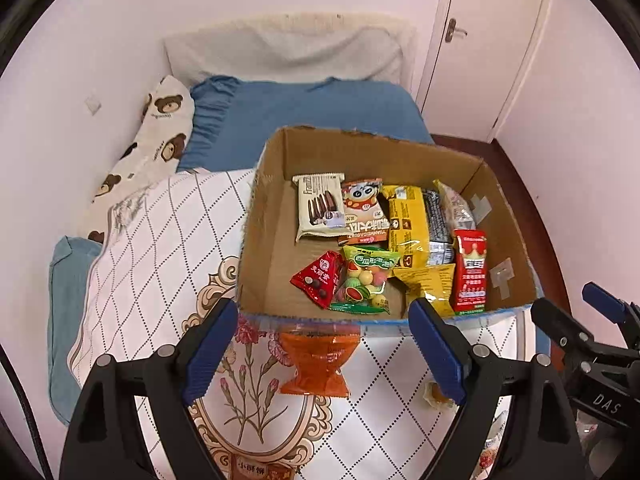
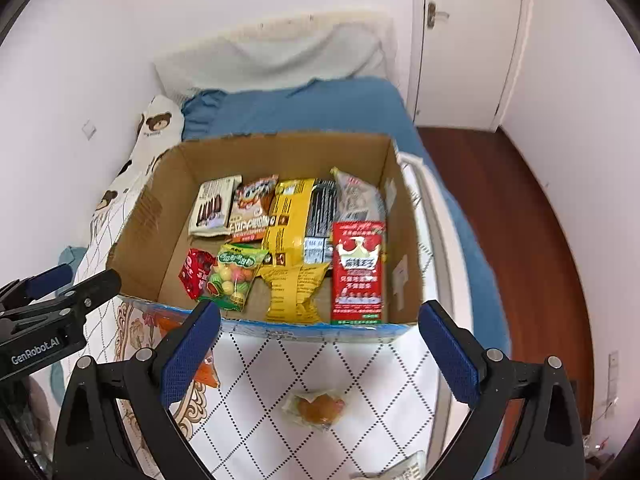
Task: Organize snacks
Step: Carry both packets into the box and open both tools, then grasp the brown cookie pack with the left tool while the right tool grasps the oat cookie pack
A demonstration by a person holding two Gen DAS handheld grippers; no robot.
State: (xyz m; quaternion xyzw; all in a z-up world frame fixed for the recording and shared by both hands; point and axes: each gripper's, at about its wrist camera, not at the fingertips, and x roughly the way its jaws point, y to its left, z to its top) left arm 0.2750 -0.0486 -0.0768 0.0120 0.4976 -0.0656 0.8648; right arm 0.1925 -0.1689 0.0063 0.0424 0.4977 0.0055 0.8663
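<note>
The left gripper (image 1: 324, 344) is held with its jaws apart, empty, above an orange crinkled packet (image 1: 318, 364) whose long axis runs near to far. The right gripper (image 2: 320, 348) is likewise spread, over a small clear-wrapped pastry (image 2: 316, 406) seen whole only in the right view. Beyond both, a cardboard box (image 2: 280, 148) on the quilt (image 2: 280, 360) is filled with glossy snack packs.

You see a blue bedsheet (image 1: 320, 108) with a bear-print pillow (image 1: 160, 128) at its left edge and a white door (image 1: 492, 40) beyond its right corner.
</note>
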